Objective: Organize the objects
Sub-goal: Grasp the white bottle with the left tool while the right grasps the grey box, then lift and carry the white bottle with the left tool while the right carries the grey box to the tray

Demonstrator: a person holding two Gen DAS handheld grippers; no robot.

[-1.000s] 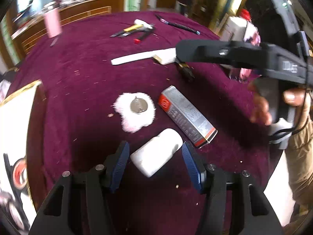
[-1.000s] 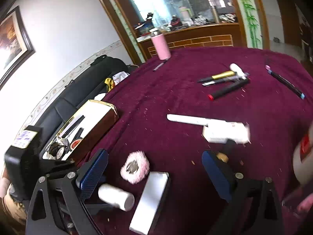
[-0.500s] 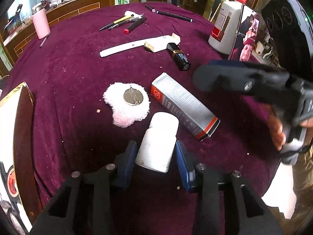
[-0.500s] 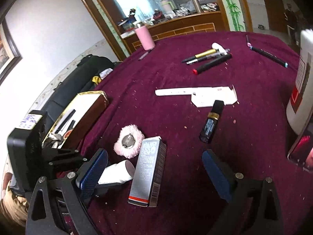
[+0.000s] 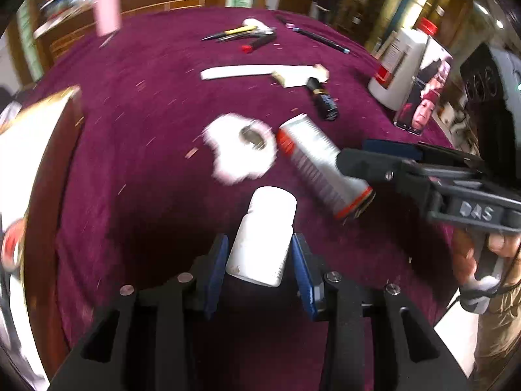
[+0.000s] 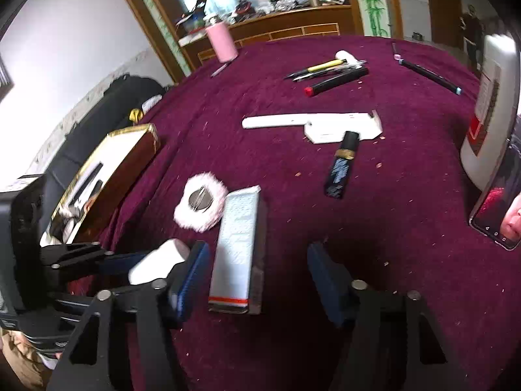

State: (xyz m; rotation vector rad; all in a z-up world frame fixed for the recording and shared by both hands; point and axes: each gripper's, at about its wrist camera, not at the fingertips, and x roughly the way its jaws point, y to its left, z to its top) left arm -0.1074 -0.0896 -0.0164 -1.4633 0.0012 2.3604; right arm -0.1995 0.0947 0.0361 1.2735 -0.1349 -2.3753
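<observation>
maroon tablecloth (image 6: 374, 228): left claw (image 5: 259, 262) clenched around white bottle (image 5: 263, 234), right claw (image 6: 257, 277) closing astride silver box (image 6: 237, 247), pink puff (image 6: 200, 202) alongside

The left tool (image 5: 259, 257) fills the bottom centre of its own view, angled steeply down, its blue pads (image 5: 217, 262) pressed on both sides of a white bottle (image 5: 263, 238). The right tool (image 6: 257, 280) sits low in its own view, jaws closing, with a box (image 6: 237, 247) between them but the right pad clear of it. A hand (image 5: 488, 260) grips its handle at the right edge of the left view.
</observation>
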